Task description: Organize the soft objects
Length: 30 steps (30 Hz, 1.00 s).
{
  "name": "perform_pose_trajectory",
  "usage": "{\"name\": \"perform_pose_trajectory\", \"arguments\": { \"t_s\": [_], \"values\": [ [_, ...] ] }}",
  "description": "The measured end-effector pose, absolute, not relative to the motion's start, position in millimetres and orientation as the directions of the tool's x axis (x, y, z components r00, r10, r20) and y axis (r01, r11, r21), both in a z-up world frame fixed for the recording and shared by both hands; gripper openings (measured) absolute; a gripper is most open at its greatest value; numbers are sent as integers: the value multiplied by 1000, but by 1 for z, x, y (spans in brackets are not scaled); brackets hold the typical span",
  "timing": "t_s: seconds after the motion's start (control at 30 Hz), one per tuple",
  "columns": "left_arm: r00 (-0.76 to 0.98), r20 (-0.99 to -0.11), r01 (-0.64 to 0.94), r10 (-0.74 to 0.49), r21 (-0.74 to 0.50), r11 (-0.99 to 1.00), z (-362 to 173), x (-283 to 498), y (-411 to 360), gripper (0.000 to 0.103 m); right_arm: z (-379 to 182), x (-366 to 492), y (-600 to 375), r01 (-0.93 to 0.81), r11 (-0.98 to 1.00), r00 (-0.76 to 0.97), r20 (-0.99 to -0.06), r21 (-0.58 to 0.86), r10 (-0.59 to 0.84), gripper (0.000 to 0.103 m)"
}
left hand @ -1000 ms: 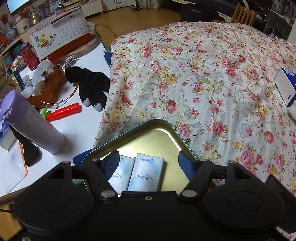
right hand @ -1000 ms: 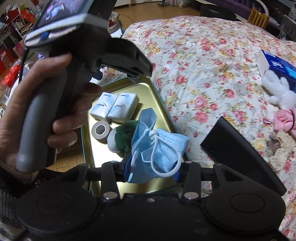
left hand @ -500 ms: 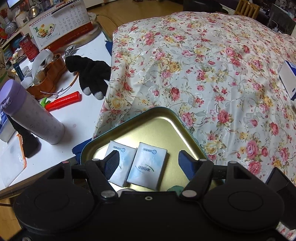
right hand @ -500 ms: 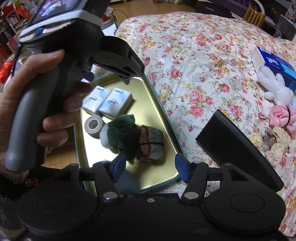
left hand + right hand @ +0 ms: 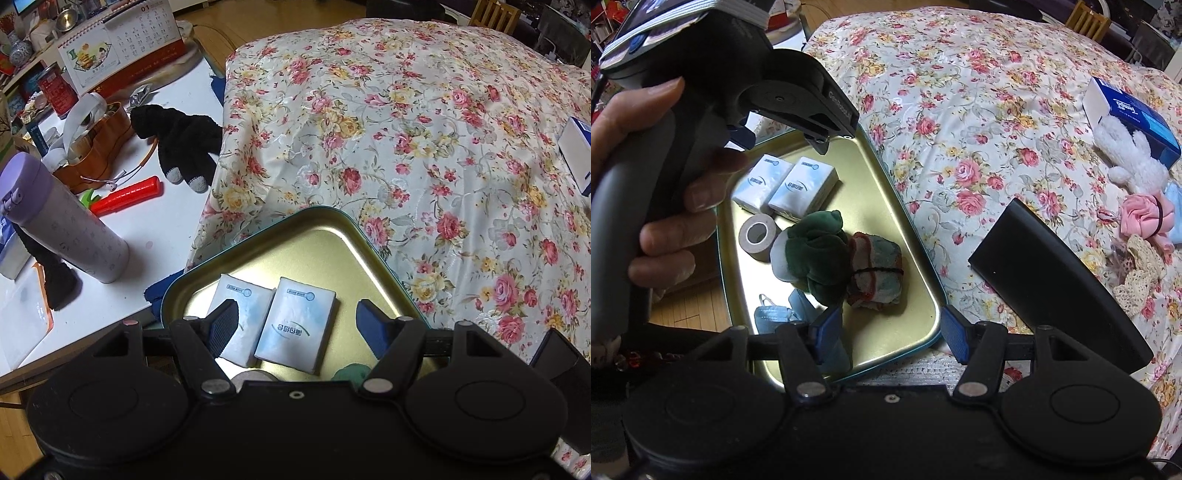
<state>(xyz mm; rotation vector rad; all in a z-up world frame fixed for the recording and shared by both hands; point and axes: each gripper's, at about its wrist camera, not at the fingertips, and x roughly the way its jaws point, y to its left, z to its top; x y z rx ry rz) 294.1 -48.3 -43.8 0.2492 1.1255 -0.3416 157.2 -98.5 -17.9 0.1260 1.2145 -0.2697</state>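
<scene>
A gold metal tray [image 5: 916,280] with a teal rim sits at the edge of a bed covered in a flowered sheet [image 5: 979,122]. The right gripper [image 5: 892,330] hangs over the tray's near corner, its jaws parted about halfway with nothing between them. A folded blue face mask [image 5: 775,317] lies flat in the tray at about 9 o'clock from this gripper, just beside its left blue pad [image 5: 827,328] and partly hidden behind it; no pad presses on it. At 11 o'clock from the gripper lie a green plush toy [image 5: 816,254] and, touching it, a rolled cloth bundle [image 5: 879,275] bound with a dark band. Farther up the tray are a grey roll of tape [image 5: 757,232] and two white tissue packs [image 5: 803,186] side by side. A person's hand [image 5: 657,184] at 10 o'clock holds the handle of the left gripper [image 5: 297,325], whose jaws stand half open and empty above the two tissue packs. Across the bed at 2 o'clock from the right gripper lie a blue tissue box [image 5: 1134,114], a white plush toy [image 5: 1134,158], a pink cloth rose [image 5: 1145,218] and a lace piece [image 5: 1141,269]. In the left wrist view a white table [image 5: 159,221] beside the bed carries a purple bottle [image 5: 62,221], a black glove [image 5: 181,144] and a calendar [image 5: 122,44].
</scene>
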Motion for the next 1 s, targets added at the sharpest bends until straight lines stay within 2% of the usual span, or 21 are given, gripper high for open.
{"name": "perform_pose_trajectory", "arguments": {
  "t_s": [1.0],
  "values": [
    [366, -919, 404, -144, 18, 914, -46, 293, -51, 68, -24, 159, -102, 273, 960, 283, -949, -62, -142, 58]
  ]
}}
